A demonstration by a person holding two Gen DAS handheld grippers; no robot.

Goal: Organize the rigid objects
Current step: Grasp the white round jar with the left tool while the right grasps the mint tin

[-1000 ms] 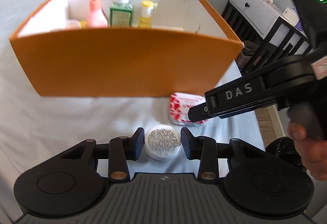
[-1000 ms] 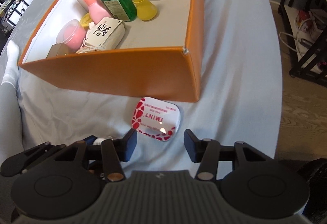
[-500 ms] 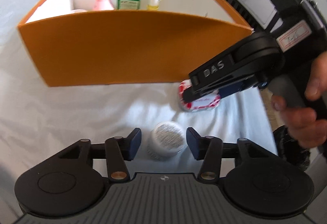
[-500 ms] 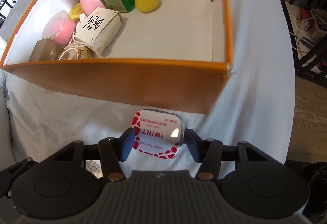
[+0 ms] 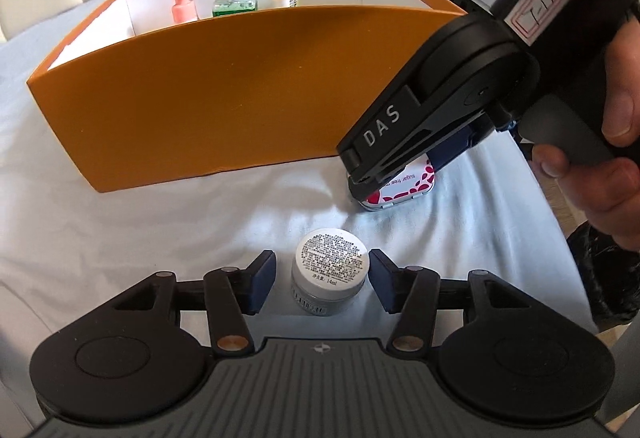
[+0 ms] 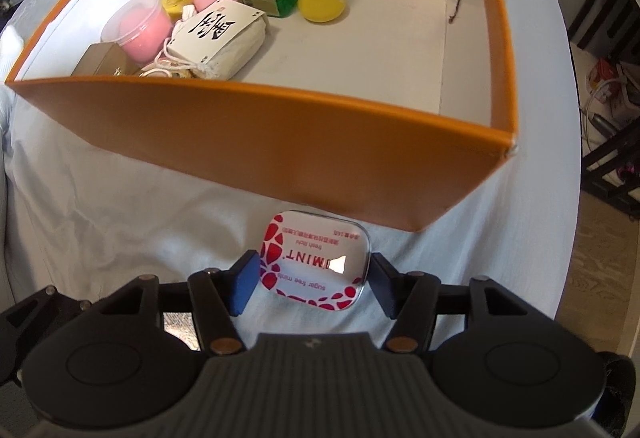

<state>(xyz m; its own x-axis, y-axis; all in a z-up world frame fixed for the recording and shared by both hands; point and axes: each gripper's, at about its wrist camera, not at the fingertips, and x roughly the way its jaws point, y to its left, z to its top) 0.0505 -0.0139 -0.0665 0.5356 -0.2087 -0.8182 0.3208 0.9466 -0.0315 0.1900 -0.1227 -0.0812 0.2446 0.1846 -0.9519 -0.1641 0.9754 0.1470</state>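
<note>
Left tongs (image 5: 322, 280): you straddle the small grey round jar with printed white lid (image 5: 329, 278) on the pale-clothed bench (image 5: 160, 230); jaws opening, pads clear.
Right tongs (image 6: 312, 280): you flank the red-and-white rounded mint tin (image 6: 316, 262); jaws opening, ungripped.
Orange cardboard box (image 6: 256, 142): far side, right half bare, your likely drop spot.

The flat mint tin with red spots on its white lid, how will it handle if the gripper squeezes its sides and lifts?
The flat mint tin with red spots looks rigid, so it probably won't flex between the right gripper, whose jaws are opening around it. Its glossy lid shows glare, so it may be slippery. Lying low on the pale cloth, it is unlikely to roll or tip.
</note>
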